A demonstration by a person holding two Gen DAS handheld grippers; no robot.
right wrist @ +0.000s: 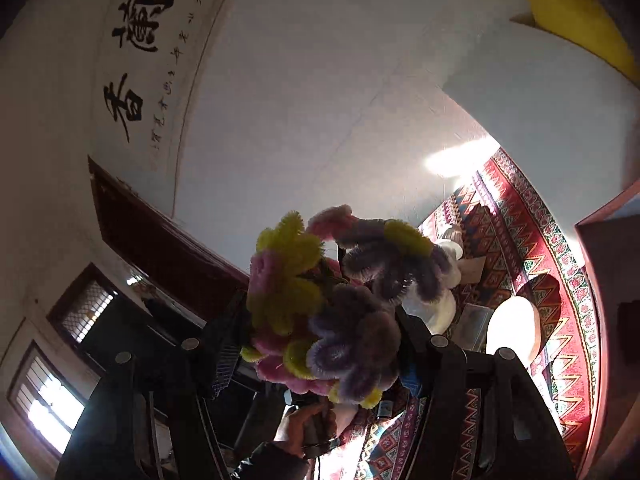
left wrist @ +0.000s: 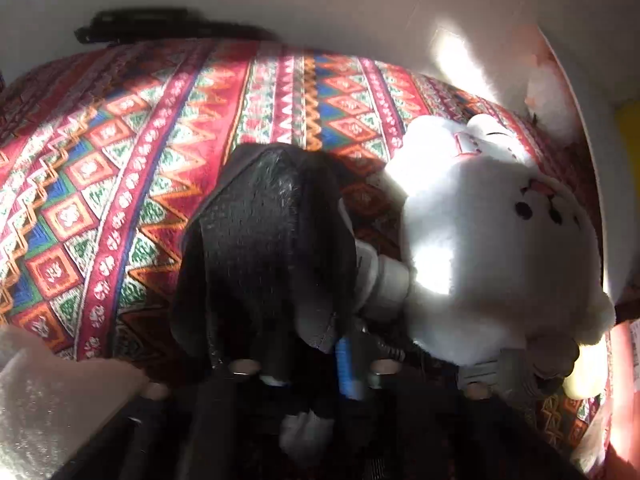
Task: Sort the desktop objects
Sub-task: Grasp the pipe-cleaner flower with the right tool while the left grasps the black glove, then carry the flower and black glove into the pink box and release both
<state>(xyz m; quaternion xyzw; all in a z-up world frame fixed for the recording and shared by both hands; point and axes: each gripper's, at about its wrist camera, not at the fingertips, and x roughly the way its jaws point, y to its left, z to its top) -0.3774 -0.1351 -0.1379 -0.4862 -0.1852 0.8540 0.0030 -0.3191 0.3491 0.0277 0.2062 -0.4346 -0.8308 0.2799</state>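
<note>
- Table (left wrist: 132, 128), patterned red cloth on top: plenty of bare cloth on the far-left side in the left wrist view, so prob. the best drop zone; keep clear of the crowded sunlit corner.
- White plush toy (left wrist: 480, 232): lies on the table, face up, just beside the black pouch. Left gripper (left wrist: 420, 280) fingers look pressed into its side, w/ the plush between them; clamped on it, I judge, tho one finger is mostly hidden. Squeeze mid-body, not an ear, so it won't flop or slip on the lift.
- Black pouch (left wrist: 260, 240): touching the left gripper's inner side; lift straight up to avoid dragging it.
- Fuzzy flower bunch (right wrist: 332, 304) (yellow, pink, purple): held in the air, off the table, right gripper (right wrist: 320, 344) fingers clamped round it. Soft load, so hold firm and lower it upright, away from the white items nearby.
</note>
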